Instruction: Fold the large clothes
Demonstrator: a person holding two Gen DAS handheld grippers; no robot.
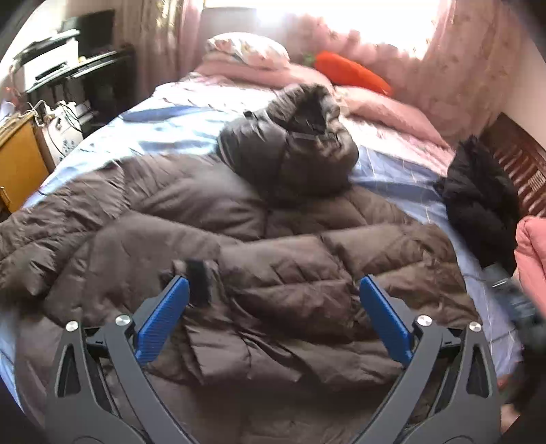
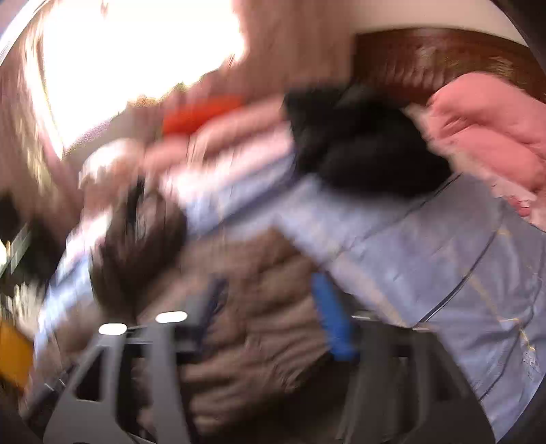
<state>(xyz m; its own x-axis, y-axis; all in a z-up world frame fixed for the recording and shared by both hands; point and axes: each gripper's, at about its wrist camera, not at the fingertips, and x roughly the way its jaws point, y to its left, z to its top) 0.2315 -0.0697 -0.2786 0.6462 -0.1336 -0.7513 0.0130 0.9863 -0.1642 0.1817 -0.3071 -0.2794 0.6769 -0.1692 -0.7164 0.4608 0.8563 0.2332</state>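
My left gripper (image 1: 273, 293) hung spread over the brown quilted puffer coat (image 1: 239, 239) at lower centre — my right gripper (image 2: 269, 304), blurred, seemingly unclenched.

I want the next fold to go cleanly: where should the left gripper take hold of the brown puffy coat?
Probably the black cuff of the sleeve lying across the coat, approached from above and the near side. It is the thinnest edge, just ahead of the open left gripper; the padded body looks too bulky.

Window (image 1: 307, 20) glare; right-wrist motion blur
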